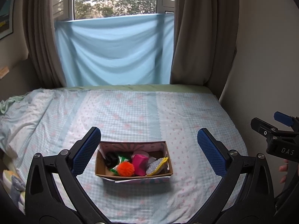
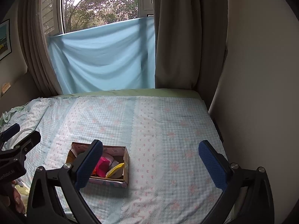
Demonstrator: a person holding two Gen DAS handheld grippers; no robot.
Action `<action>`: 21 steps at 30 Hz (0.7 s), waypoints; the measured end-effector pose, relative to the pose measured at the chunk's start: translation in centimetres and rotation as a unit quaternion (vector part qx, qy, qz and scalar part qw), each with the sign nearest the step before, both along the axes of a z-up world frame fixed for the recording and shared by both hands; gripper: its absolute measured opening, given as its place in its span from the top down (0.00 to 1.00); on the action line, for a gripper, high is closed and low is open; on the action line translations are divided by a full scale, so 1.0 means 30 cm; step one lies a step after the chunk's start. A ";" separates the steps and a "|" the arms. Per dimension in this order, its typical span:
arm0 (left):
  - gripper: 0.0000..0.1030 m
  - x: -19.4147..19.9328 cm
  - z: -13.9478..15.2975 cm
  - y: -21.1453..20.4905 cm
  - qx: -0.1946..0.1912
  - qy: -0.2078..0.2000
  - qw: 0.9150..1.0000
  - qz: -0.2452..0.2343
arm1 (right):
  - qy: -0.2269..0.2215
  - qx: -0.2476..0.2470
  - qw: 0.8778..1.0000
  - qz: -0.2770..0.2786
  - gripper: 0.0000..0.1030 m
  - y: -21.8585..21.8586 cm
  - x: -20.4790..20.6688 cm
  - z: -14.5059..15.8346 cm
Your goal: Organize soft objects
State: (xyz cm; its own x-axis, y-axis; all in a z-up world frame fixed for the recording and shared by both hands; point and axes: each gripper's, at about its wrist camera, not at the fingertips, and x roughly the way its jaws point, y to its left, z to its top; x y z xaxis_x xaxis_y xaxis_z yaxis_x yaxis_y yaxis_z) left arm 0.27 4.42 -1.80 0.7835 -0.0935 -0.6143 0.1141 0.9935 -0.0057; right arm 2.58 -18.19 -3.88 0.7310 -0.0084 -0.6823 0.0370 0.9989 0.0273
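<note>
Partly, right gripper [image 2: 149, 160] finger hides the box's [image 2: 126, 160] contents.

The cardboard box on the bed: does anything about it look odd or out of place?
Nothing is spilled; the soft items sit inside the cardboard box. Only the bed cover is rumpled at its far left, and a loose paper edge sticks out under the box front.

One box [image 1: 133, 173], two curtains [image 1: 194, 37].

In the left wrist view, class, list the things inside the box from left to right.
Black item → orange pompom → pink item → glittery pouch, all inside the box.
</note>
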 end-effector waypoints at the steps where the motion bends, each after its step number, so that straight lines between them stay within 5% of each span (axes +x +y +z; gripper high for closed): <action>1: 0.00 0.000 0.000 0.000 0.001 -0.001 1.000 0.001 | 0.000 0.000 1.000 0.000 0.01 0.002 0.004 0.001; 21: 0.00 0.019 -0.014 0.017 -0.005 0.000 1.000 0.004 | 0.002 -0.003 1.000 -0.002 0.01 0.018 0.038 0.000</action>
State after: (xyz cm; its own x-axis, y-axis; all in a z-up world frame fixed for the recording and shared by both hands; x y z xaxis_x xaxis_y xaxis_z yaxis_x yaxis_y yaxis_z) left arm 0.83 4.92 -2.22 0.7845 -0.0923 -0.6133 0.1055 0.9943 -0.0147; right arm 3.71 -17.66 -3.90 0.7289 -0.0148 -0.6845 0.0402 0.9990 0.0212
